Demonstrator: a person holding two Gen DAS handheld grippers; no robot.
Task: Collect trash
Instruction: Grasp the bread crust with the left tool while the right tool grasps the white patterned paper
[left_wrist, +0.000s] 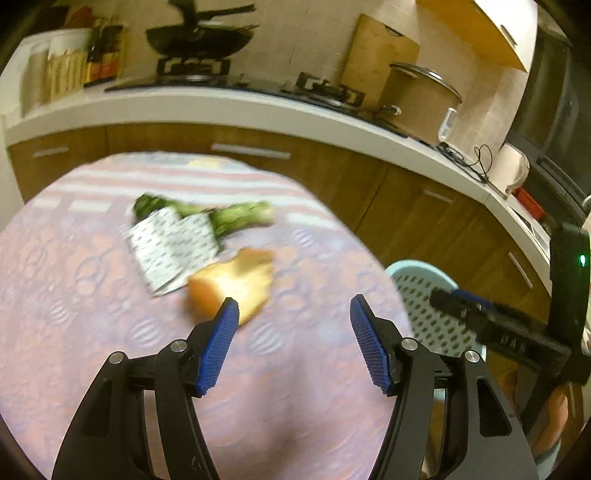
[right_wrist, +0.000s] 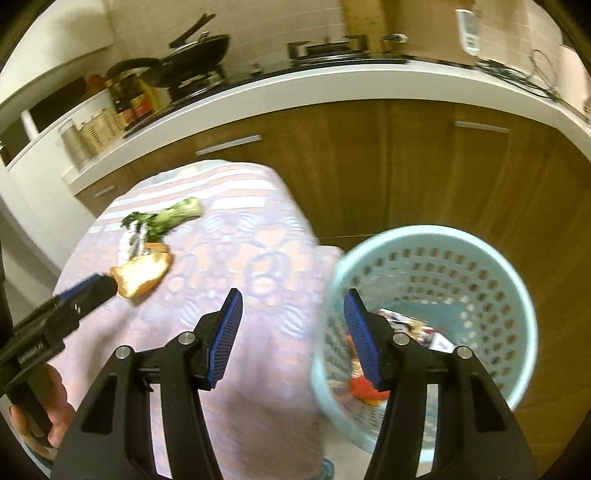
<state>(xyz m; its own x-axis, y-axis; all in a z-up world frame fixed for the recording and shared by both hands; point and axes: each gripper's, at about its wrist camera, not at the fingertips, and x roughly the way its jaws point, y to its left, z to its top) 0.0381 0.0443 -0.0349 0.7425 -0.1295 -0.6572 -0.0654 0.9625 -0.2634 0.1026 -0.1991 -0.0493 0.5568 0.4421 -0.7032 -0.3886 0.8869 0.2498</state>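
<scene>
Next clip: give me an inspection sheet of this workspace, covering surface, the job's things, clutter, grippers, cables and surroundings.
Surface: table under a pink patterned cloth.
Job's things: orange peel, crumpled printed paper and green vegetable stalk lie together on the cloth. Pale blue basket stands beside the table, with scraps already inside.
Clutter: nothing seen besides the trash.
Grippers: left gripper open and empty, its tips near the peel. Right gripper open and empty, between the table edge and the basket rim.
Cables: black cord on the counter near the white kettle.
Surroundings: kitchen counter with stove, wok, lidded pot, cutting board, bottles; wooden cabinets below.
</scene>
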